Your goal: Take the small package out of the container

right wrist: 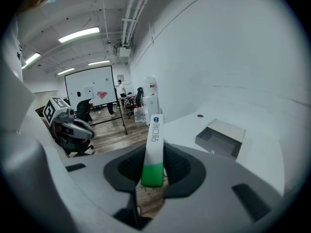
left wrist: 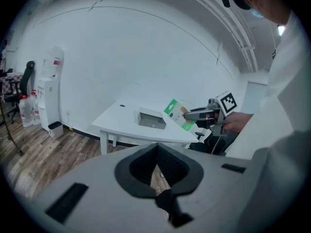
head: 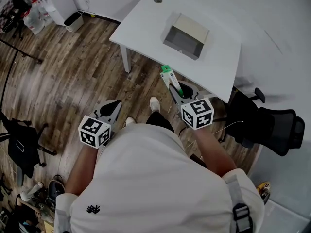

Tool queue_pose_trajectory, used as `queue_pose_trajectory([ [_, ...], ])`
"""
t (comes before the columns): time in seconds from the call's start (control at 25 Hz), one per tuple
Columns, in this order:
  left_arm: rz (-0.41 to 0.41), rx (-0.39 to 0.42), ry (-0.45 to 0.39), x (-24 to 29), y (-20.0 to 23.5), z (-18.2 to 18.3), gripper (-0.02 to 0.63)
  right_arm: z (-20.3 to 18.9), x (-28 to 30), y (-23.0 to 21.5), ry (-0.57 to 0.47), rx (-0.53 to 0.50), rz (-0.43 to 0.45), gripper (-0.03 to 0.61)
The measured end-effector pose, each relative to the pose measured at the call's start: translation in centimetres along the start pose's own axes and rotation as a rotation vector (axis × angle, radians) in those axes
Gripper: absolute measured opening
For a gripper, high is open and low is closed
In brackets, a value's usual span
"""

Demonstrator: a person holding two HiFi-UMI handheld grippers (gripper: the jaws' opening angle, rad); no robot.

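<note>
An open grey container sits on the white table; nothing shows inside it. The small package, a flat white box with a green end, is held in the air off the table's front edge, over the wood floor. My right gripper is shut on its green end, and the box sticks out beyond the jaws. The left gripper view shows the package in front of the container. My left gripper hangs low at the left, shut, with nothing in it.
A black office chair stands right of the table corner. Another dark chair is at the far left. A white cabinet and a small bin stand by the back wall. The person's feet are just short of the table.
</note>
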State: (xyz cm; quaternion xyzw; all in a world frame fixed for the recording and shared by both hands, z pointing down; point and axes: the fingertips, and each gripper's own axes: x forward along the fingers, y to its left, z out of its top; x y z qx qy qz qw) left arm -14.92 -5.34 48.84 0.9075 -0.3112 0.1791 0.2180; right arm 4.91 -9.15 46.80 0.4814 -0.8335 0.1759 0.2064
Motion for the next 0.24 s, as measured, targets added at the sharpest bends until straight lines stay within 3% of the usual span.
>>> queue_pose_trajectory([
  [0.24,0.009,-0.009,0.008,1.4,0.3,0.7,0.006,0.0,0.7,-1.4,0.005,0.007,0.012,0.09],
])
